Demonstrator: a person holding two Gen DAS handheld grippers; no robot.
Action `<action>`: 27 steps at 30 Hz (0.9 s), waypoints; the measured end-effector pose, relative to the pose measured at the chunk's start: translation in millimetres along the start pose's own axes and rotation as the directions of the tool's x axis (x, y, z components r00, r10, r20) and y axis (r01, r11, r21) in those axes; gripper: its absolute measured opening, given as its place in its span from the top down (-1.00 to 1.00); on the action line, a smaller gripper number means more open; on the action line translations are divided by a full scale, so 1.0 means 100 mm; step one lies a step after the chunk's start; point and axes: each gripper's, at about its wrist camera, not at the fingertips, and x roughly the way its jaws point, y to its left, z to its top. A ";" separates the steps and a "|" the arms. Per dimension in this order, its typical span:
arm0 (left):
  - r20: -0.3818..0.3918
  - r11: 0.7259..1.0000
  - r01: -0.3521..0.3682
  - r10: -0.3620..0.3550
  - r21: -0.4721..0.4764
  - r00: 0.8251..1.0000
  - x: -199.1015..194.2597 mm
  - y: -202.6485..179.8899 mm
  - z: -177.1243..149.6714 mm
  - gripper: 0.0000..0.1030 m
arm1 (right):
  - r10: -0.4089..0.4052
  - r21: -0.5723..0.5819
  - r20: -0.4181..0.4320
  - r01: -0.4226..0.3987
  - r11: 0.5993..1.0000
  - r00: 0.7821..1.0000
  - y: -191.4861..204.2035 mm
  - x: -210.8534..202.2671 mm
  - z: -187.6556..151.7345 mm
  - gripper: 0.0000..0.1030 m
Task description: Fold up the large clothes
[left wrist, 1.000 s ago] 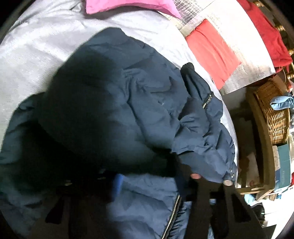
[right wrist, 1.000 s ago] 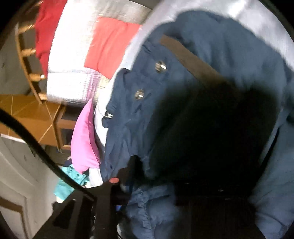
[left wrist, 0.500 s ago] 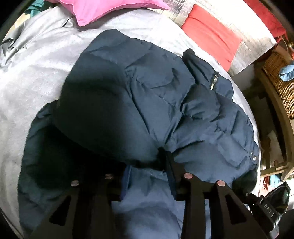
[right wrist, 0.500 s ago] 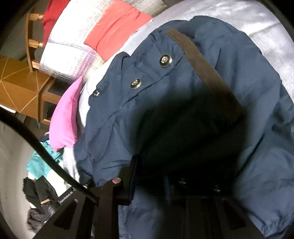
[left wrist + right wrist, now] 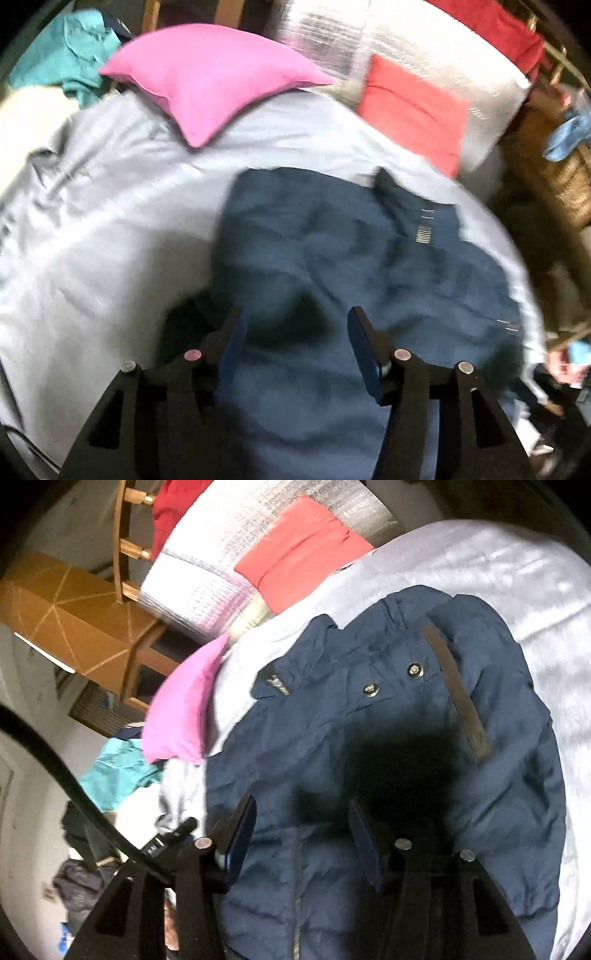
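Note:
A navy puffer jacket (image 5: pixel 351 251) lies folded over on a light grey bed sheet (image 5: pixel 110 229). In the right wrist view the jacket (image 5: pixel 388 738) shows two metal snaps and a brown strap. My left gripper (image 5: pixel 295 328) is open and empty, held just above the jacket's near part. My right gripper (image 5: pixel 301 819) is open and empty too, held above the jacket near its zipper. Neither touches the cloth.
A pink pillow (image 5: pixel 210 77) lies at the bed's far side, a red cushion (image 5: pixel 413 107) and a silver quilted cover (image 5: pixel 461 66) beyond the jacket. A wicker basket (image 5: pixel 565 177) stands right of the bed. Teal clothes (image 5: pixel 118 771) lie beside it.
Both grippers have opened, let go of the jacket and pulled back up from it. The jacket now lies folded on the sheet, and more of the bed shows.

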 end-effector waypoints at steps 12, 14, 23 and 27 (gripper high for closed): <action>-0.111 0.999 -0.029 0.031 0.018 0.993 0.43 0.21 0.00 -0.16 | -0.061 0.100 -0.103 0.071 0.992 0.993 -0.43 0.29 0.07 0.30; -0.113 1.000 -0.022 0.023 0.014 0.993 0.34 0.26 -0.03 -0.16 | -0.044 0.096 -0.080 0.052 0.994 0.996 -0.41 0.17 0.07 0.20; -0.051 0.997 -0.019 0.023 0.079 0.998 -0.29 0.65 -0.43 -0.26 | -0.028 0.032 0.055 0.026 0.999 0.998 -0.48 -0.55 -0.03 -0.01; -0.063 0.999 -0.009 0.011 0.033 0.998 -0.48 0.99 -0.73 -0.27 | -0.009 0.039 0.091 0.006 0.999 0.996 -0.60 -0.83 -0.18 -0.12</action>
